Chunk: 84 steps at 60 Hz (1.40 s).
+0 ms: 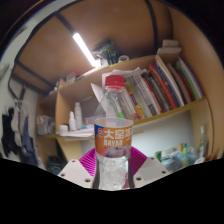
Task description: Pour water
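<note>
**Bottle held up before the shelves**

Our claw [113,168] grips a clear water bottle [114,135] between both pink pads [92,160], upright, red cap on. Beyond it we see a bookshelf [150,120] with books [160,88].

My fingers' tips are cut off below, so I cannot tell their grip. Between them, the bottle [114,135] hides its base; its label text is too small to read.

The bottle [113,135] stands upright between the fingers [85,162]; behind it, books [160,88] fill a shelf [150,118].
</note>
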Available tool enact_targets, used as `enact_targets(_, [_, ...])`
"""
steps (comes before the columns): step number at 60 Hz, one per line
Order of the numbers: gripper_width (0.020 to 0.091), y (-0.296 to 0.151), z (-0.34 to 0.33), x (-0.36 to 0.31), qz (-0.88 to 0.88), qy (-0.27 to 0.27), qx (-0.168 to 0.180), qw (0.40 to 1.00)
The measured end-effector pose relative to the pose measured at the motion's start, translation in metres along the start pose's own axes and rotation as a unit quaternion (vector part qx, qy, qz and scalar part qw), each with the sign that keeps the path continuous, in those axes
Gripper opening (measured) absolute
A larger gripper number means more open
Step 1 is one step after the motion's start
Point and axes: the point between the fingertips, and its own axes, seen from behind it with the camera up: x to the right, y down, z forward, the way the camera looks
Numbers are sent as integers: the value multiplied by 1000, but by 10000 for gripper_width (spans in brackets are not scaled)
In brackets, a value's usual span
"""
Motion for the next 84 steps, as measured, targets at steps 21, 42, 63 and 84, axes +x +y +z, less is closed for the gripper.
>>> enact_targets(21, [409, 225, -18, 199, -123, 115, -182, 969])
enact_targets(42, [444, 271, -25, 212, -121, 96, -203, 967])
enact_targets(63, [801, 275, -43, 196, -58, 89, -261, 959])
enact_targets(84, [836, 210, -157, 162, -145, 113, -256, 949])
